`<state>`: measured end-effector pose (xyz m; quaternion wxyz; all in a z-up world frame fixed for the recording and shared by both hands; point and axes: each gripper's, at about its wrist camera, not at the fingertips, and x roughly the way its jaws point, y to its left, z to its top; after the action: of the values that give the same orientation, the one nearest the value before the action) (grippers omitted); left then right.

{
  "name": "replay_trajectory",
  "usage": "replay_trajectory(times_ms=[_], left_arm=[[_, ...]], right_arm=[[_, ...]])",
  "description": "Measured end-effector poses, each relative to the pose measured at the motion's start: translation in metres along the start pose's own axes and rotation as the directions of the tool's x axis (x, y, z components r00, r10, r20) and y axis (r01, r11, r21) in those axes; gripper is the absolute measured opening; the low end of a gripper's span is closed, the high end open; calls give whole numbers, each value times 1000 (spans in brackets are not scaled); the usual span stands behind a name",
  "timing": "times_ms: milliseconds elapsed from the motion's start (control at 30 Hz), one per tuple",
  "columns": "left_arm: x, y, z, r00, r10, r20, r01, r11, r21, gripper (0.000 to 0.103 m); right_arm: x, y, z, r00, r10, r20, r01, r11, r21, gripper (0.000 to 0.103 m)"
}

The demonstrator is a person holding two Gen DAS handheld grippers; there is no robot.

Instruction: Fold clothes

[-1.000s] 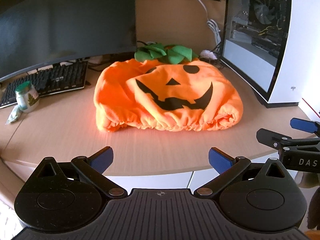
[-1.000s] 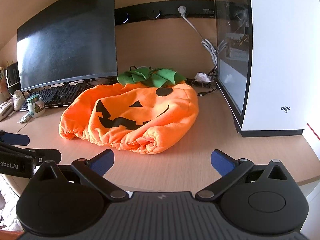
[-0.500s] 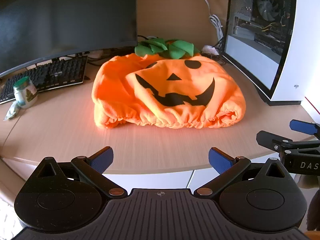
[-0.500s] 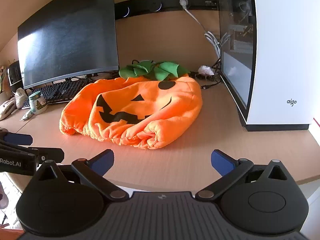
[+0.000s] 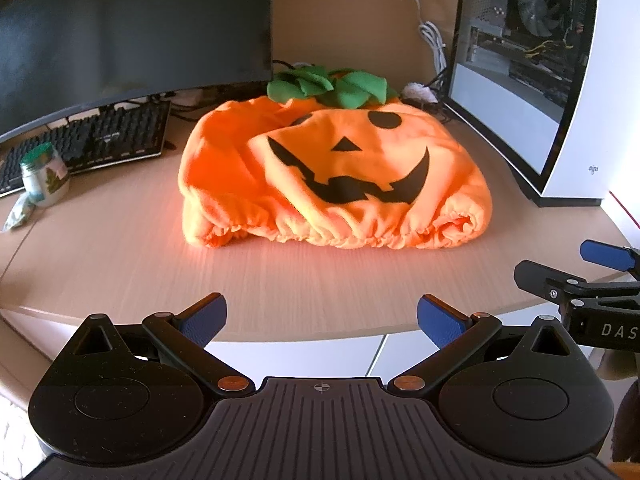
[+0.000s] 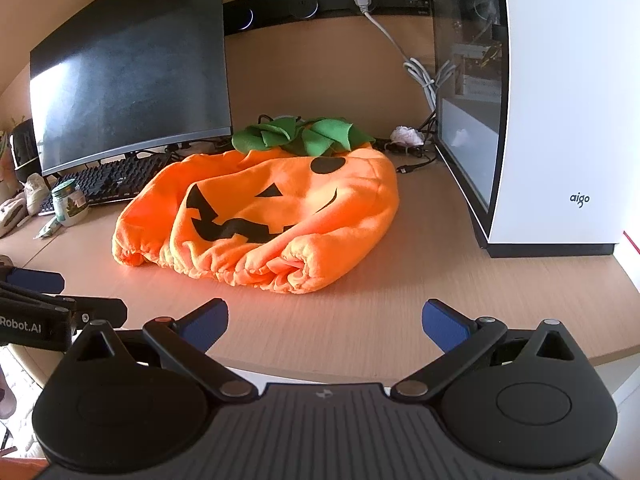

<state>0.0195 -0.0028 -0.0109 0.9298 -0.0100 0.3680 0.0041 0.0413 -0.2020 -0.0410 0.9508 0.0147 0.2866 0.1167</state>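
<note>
Left gripper [image 5: 318, 318]: jaws spread wide, empty, blue pads over the near edge of the desk [image 5: 120, 256]. Not touching any cloth.

Right gripper [image 6: 325, 322]: jaws spread wide, empty, also at the near edge of the desk, just to the right of the left gripper; each shows at the side of the other's view.

Desk: pale wood grain, rounded front edge.

Pumpkin costume [image 5: 336, 176]: orange fleece with a black jack-o'-lantern face, lying in a rumpled heap in the middle of the desk, ahead of both grippers and apart from them. Gathered elastic hem faces the grippers; its right end is rolled into a thick tube. Green leaf collar [image 5: 328, 88] on the far side.

Jar [image 5: 44, 178]: small, green lid, on the left of the desk, with a crumpled wrapper just beside it.

Keyboard [image 5: 100, 140]: black, behind the jar, left of the costume.

Monitor [image 5: 132, 28]: large, dark screen, behind the keyboard.

Computer case [image 6: 556, 112]: white with a glass side panel, standing right of the costume.

Cables [image 6: 420, 76]: white, hanging from a wall socket at the back.
</note>
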Motion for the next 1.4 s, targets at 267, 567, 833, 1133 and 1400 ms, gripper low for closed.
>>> replay_trajectory(times_ms=[267,567,833,1133,1400], left_arm=[[0,5,-1,1000,9,-7,-9,1000,-20,103],[-3,6,-2,1000,16,-5,-16,1000,-24,103],[-2,5,-2,1000,13,-3,-13,1000,-20,103],[0,3,-1,1000,5,-16,-5,1000,-13,103],[1,6,-3,1000,5,-28,-6,1000,-22,103]], right_arm=[[1,3,0,1000,4,-2,-4,1000,-6,103],[2,4,0,1000,15,-8,-15,1000,-12,103],[2,3,0,1000,14,-8,-14,1000,-9,103],[1,2,-1,1000,8,-18,-8,1000,-2,103],[2,3,-2,1000,6,-27,-6,1000,-6,103]])
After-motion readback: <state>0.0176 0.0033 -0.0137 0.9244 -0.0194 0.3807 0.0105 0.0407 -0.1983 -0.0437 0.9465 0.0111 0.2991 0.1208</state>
